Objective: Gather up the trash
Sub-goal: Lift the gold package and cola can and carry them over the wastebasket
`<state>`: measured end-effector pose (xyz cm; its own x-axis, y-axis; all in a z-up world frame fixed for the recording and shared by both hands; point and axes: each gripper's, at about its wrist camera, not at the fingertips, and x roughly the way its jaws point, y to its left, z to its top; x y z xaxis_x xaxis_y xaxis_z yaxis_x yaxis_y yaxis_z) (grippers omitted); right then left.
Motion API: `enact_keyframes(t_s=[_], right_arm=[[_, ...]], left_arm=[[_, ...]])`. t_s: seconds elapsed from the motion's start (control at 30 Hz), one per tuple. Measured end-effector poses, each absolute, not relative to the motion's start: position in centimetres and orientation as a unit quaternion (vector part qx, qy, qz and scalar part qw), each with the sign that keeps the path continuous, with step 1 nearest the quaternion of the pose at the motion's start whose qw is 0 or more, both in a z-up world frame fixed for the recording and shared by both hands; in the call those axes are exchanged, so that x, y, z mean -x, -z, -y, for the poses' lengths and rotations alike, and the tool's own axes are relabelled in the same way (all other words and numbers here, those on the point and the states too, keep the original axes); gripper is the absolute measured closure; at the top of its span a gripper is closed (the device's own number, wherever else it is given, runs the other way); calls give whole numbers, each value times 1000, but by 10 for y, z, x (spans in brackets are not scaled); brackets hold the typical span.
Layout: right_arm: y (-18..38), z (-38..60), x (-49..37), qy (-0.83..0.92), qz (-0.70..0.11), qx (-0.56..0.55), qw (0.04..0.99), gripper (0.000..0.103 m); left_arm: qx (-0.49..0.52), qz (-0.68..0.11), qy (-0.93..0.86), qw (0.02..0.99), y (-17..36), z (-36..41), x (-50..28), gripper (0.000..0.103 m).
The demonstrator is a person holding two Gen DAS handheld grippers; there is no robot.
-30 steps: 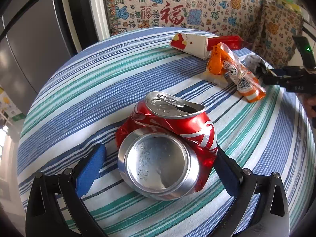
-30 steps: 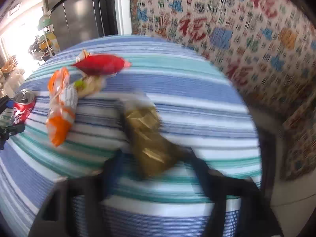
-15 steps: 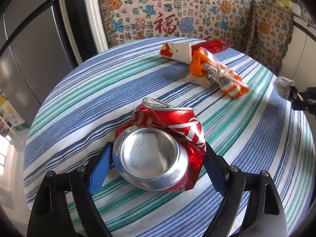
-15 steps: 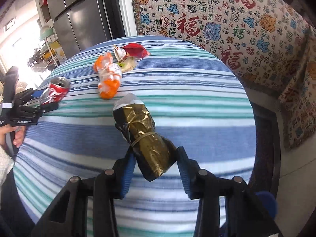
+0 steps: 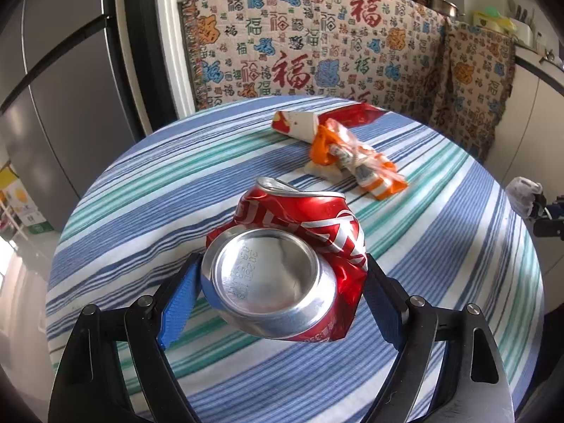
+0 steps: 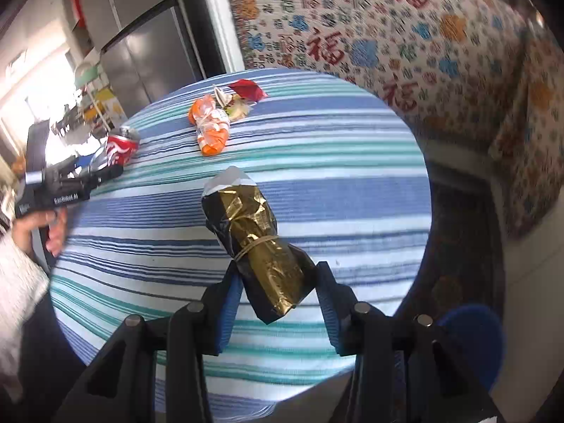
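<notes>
A crushed red can (image 5: pixel 285 271) is clamped between the blue pads of the left gripper (image 5: pixel 282 285), its jaws set wide around the dented body and its silver base turned toward the camera; it is held above the near edge of the striped table (image 5: pixel 148 183). A gold and black wrapper (image 6: pixel 261 243), bound with a rubber band, is pinched in the right gripper (image 6: pixel 275 292), whose jaws are drawn in to a narrow gap on its lower end, over the table's edge nearest that camera. On the table's far side an orange bag (image 5: pixel 356 158) is left lying just beside a red and white packet (image 5: pixel 299 123), the two touching. No bin is shown, though a blue round shape (image 6: pixel 469 338) is seen below the table edge, and what it is cannot be told. The can could be lost, since only creased, slippery metal is gripped and a tilt might let it slide out forward. The wrapper could be pulled free, because soft foil yields under the pads and most of its length hangs unsupported ahead of them. The remaining bag and packet could be overlooked or dragged together when one is taken.
</notes>
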<state>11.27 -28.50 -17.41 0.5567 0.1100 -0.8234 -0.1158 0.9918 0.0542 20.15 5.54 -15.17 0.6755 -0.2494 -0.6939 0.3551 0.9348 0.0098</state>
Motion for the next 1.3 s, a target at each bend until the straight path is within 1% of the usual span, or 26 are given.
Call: enact_keyframes(t_s=[0.1,0.4,0.6,0.83,0.97,1.13,1.3], right_arm=[[177,297,-105,-59,-472,-27,879,61],[179,308,-90,-27,-455,-18,890,61],[173,320,-85,-8,-437,-23,899,61],[144,353,-66,28,-401,-29,915,61],[126,391,-44,68,-379,-46,922,61],[113,444,-8,135,-360,-57,921,61],[114,499,35,197,-360,-65,909,61]], left_arm=[[-77,-361,173,913,149,-44,-192,16],[-65,-361,194,910,144,-6,-175,16],[-53,-354,220,907,130,27,-164,16],[-63,-335,277,898,101,99,-152,16],[-78,-326,322,885,89,152,-141,16],[-94,-319,377,864,86,214,-124,16],[-106,-315,425,842,90,276,-105,16]])
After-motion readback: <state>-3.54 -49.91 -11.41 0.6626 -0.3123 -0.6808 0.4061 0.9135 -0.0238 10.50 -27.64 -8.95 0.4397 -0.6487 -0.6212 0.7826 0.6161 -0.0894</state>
